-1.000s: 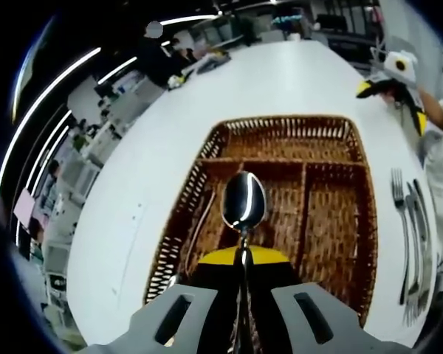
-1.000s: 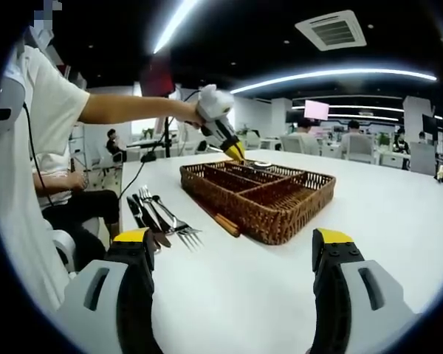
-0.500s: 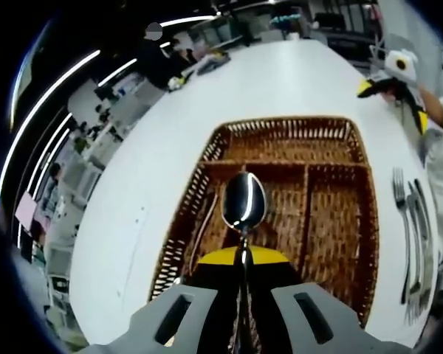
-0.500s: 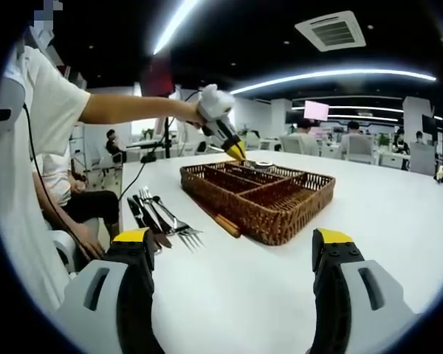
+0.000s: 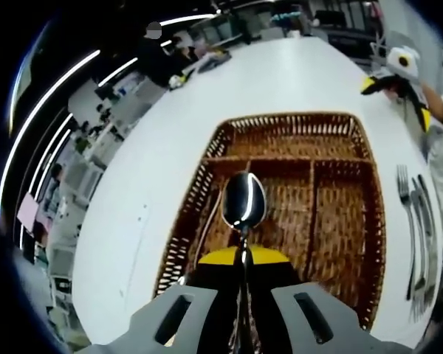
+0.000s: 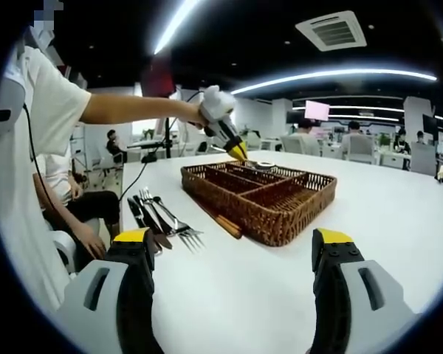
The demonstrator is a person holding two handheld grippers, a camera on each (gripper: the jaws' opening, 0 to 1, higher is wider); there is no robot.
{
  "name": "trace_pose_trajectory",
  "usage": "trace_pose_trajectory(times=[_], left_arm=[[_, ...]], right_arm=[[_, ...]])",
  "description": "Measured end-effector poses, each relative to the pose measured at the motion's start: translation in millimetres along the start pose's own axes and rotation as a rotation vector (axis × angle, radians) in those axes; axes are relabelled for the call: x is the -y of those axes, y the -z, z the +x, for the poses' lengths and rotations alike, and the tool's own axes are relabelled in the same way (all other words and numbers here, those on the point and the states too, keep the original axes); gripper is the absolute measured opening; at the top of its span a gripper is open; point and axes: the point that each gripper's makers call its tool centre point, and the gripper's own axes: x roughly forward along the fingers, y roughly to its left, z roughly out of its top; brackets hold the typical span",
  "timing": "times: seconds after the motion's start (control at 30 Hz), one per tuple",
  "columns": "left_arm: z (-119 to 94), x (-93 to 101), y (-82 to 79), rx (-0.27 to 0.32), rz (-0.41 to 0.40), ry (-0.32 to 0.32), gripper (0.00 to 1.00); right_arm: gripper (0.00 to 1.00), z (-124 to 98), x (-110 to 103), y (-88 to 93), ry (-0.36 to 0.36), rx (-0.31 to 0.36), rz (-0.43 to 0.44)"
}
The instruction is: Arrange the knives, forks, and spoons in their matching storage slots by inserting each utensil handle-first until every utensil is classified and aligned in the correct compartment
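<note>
My left gripper (image 5: 243, 259) is shut on a steel spoon (image 5: 243, 200), bowl pointing away, held above the wicker cutlery tray (image 5: 295, 125). Another utensil lies in the tray's left slot (image 5: 201, 225). Forks and knives (image 5: 416, 228) lie on the white table to the tray's right. In the right gripper view the wicker tray (image 6: 280, 215) stands mid-table, with the left gripper (image 6: 236, 151) over its far end holding the spoon (image 6: 263, 164). Loose forks and knives (image 6: 159, 216) lie to its left, and a wooden-handled knife (image 6: 220, 219) rests against its side. My right gripper (image 6: 232, 254) stands open over bare table.
The person's arm (image 6: 133, 109) reaches across from the left of the right gripper view. The right gripper (image 5: 399, 74) shows at the far right of the left gripper view. Seated people and desks fill the office beyond the table's far edge (image 6: 399, 173).
The left gripper with the spoon has shifted slightly over the tray's far end. The right gripper has stayed put.
</note>
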Motion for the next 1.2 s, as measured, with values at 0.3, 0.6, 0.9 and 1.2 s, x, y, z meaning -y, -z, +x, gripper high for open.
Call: trace_pose_trajectory(times=[0.3,0.6,0.9,1.2], left_arm=[[1,-5.4,-3.4,0.003,0.009,-0.006,0.02],[2,-9.4,-6.8,0.005,0.029,-0.012,0.02],[6,-8.9,-6.0,-0.002,0.06,-0.005,0.02],[9,-15.3,-8.0,-0.002,0.074,-0.013,0.02]], right_arm=[[0.91,2,1,-0.9,-0.003,0.003,0.001],[0.91,2,2,0.0,-0.002,0.001,0.001],[0.91,1,6,0.0,0.0,0.002,-0.004],[0.91,1,7,0.7,0.002,0.002,-0.006]])
